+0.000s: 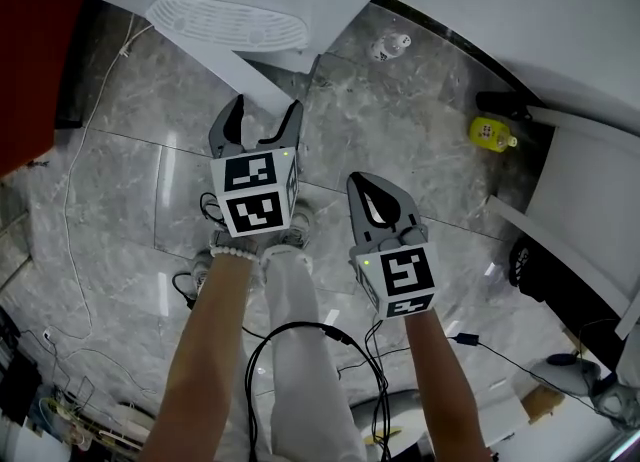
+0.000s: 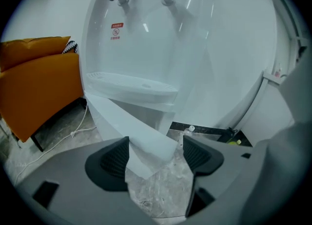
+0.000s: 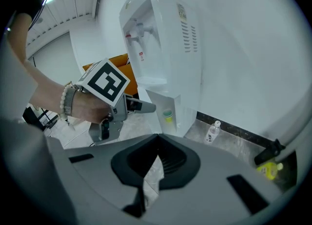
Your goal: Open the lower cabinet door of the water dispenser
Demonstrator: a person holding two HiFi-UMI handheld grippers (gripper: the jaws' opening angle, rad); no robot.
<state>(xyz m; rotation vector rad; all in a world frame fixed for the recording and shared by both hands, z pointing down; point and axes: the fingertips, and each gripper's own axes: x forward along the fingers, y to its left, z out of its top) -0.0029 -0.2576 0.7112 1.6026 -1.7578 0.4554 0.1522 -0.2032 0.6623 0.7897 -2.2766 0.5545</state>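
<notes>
The left gripper [image 1: 267,110] points at the foot of the water dispenser [image 2: 146,48] with its jaws released and spread wide. In the left gripper view the lower cabinet door [image 2: 134,134] already stands swung out from under the drip tray [image 2: 131,85]. Its free lower corner reaches into the gap between the jaws, nearer the left pad than the right, and neither pad appears to press on it. Beyond the right pad, the dark strip of the cabinet opening shows behind the door.

The step in hand looks like taking that free edge and carrying the door wider. To do it well, the left gripper should slide forward until the panel's edge sits deep between both pads and square to them. It should then clench firmly on the thin panel and pull along the door's arc, not straight back, so that the dispenser is not dragged or tipped.

The right gripper [image 1: 365,188] hangs to the right of the left one and behind its tips, jaws clenched together on nothing. It is best held there, clear of the door's swing. Farther right of both jaws, well apart, a small bottle [image 3: 213,131] stands on the floor by the wall.
</notes>
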